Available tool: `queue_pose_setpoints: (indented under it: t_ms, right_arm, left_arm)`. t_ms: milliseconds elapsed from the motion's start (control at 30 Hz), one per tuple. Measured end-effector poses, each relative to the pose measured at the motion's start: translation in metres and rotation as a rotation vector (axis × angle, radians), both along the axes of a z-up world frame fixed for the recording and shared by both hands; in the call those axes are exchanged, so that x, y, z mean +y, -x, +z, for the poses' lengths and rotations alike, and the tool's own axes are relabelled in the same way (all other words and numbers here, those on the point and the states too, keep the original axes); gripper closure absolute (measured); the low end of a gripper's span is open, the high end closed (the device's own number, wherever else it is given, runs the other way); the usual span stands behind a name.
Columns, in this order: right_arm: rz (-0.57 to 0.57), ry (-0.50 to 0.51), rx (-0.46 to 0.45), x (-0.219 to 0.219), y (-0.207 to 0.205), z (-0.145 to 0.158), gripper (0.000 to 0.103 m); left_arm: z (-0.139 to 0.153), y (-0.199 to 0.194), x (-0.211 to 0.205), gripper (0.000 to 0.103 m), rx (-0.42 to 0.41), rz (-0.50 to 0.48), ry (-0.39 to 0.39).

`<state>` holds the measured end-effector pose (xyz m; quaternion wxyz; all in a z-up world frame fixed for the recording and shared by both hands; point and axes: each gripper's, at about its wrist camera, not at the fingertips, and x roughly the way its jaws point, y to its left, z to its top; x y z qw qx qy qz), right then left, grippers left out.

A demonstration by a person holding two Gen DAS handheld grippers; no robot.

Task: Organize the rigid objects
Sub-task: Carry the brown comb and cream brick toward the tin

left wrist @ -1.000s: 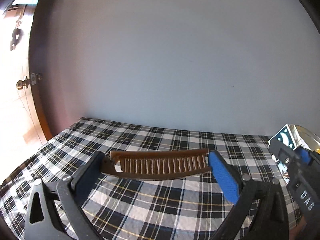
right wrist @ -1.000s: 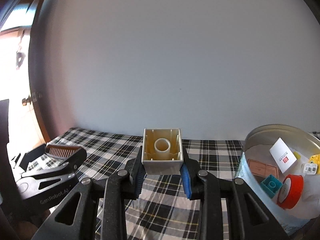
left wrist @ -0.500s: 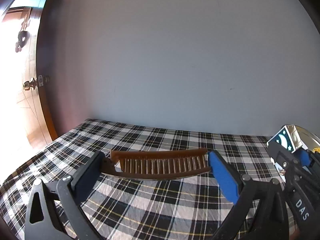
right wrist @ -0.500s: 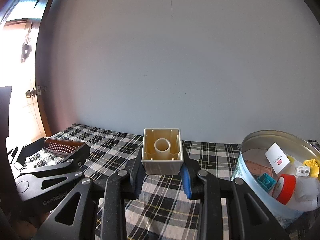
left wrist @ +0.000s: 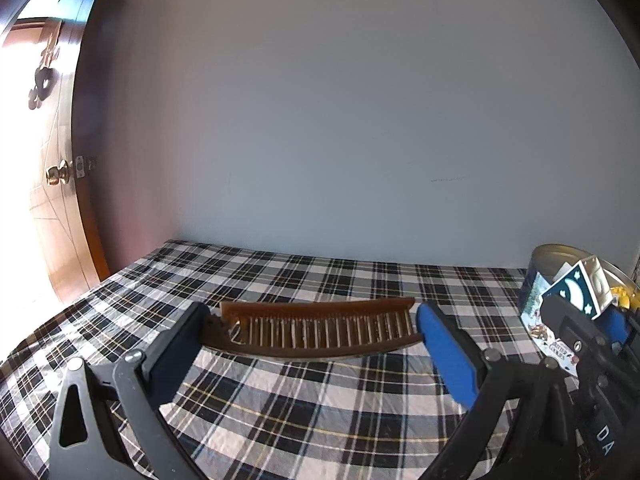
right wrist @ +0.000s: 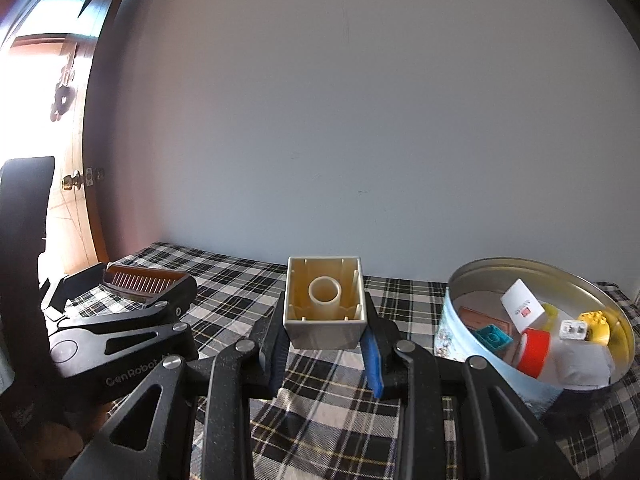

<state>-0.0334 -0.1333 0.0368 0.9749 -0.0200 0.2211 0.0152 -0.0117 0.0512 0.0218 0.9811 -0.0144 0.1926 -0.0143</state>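
Both grippers are loaded here and held above the plaid tablecloth (left wrist: 320,400); the left gripper (left wrist: 316,332) has its fingers spread wide, with a brown comb (left wrist: 316,330) spanning the gap end to end, one end against the black pad and the other against the blue pad (left wrist: 448,356), teeth showing as a row of pale lines and the whole thing lying roughly level; in the right wrist view the same comb (right wrist: 140,280) shows off to the left, pinched in that gripper; the right gripper (right wrist: 324,340) is closed much narrower on a cream toy block (right wrist: 325,304), gripped by its two sides with the hollow underside and its round tube facing the camera; just right of it sits a round metal tin (right wrist: 464,304) on the cloth, open, with a red tape roll (right wrist: 534,354), a teal brick (right wrist: 494,336), a yellow brick (right wrist: 598,324), a white card (right wrist: 522,308) and some other bits I can't make out inside; the block is beside the tin, not over it; a plain wall (right wrist: 360,120) runs behind, and a wooden door with a brass knob (right wrist: 72,181) at far left.
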Motion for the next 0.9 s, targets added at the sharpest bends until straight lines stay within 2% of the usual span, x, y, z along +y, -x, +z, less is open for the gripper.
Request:
queue_pose_setpoints:
  t_ms: [567,900]
  right_arm:
    - [-0.047,-0.005,-0.022,-0.020,0.025,0.007,0.069]
    - [-0.085,0.002,-0.032,-0.042,0.041,0.013,0.069]
  left_arm:
    - [0.005,0.019,-0.031,0.000,-0.030,-0.043,-0.006]
    - [0.007,0.028,-0.055,0.000,-0.016,-0.088,0.010]
